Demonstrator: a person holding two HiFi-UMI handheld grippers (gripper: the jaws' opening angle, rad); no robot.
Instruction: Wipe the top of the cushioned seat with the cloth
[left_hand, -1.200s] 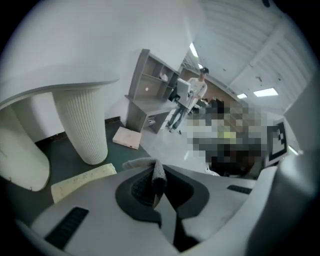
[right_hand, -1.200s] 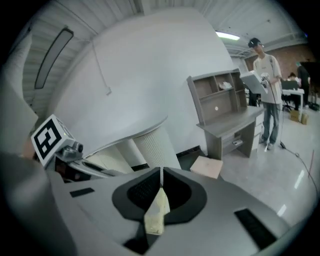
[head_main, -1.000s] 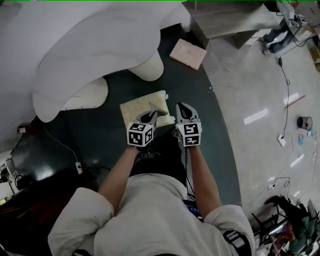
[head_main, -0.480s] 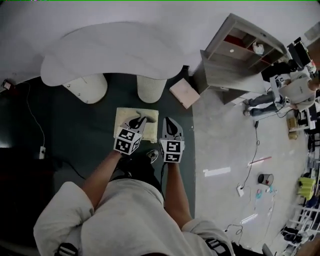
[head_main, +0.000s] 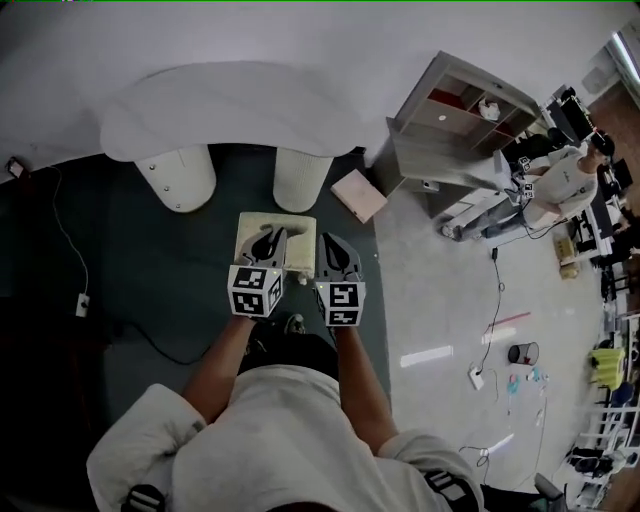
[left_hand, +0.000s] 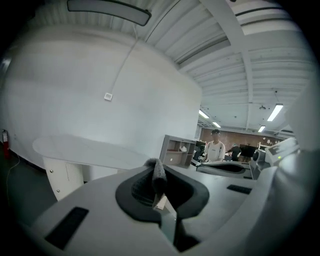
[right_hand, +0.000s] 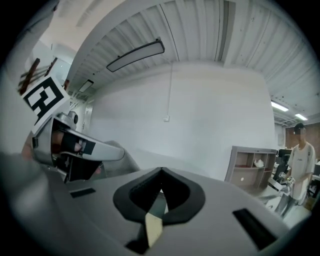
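Left gripper is pinched right down on a thin dark-grey fuzzy cloth; only a small tuft shows past the jaws. Right gripper is closed as well, with nothing in it. Both are mid-frame in the head view, over the near edge of the square cream cushioned seat. Their own views show white wall and ribbed ceiling, so I'd say they're level, not tipped at the seat.

My read:
- tip the left nose down
- lay the cloth flat on the top
- sweep edge to edge
- keep the right gripper clear

No brand or readable text anywhere, only square markers on the gripper cubes.
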